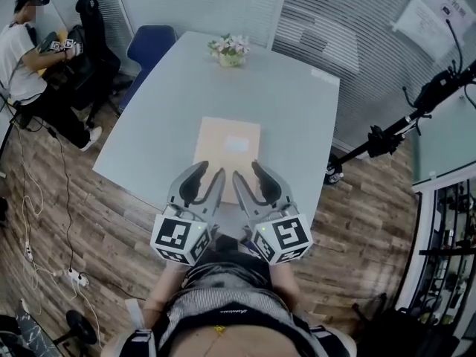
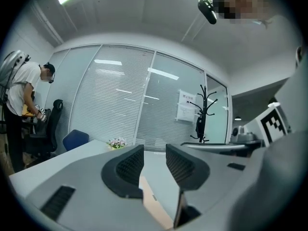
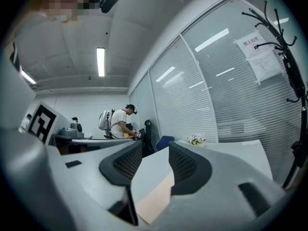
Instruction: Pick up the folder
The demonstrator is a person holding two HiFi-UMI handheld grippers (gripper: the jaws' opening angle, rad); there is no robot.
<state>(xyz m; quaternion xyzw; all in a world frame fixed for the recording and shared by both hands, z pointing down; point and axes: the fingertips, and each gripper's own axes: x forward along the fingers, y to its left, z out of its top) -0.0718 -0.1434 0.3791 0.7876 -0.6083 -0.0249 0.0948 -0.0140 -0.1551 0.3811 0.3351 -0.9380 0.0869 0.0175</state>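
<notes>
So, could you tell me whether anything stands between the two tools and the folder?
Nothing visible does. The folder lies flat on the table, right in front of the left tool and the right tool, both with jaws apart and empty. The flower pot sits beyond it at the far end.

Nothing legible anywhere: printed notices (image 1: pixel 439 10) on the glass wall (image 1: pixel 349 43), upper right of the head view, too small to read.
</notes>
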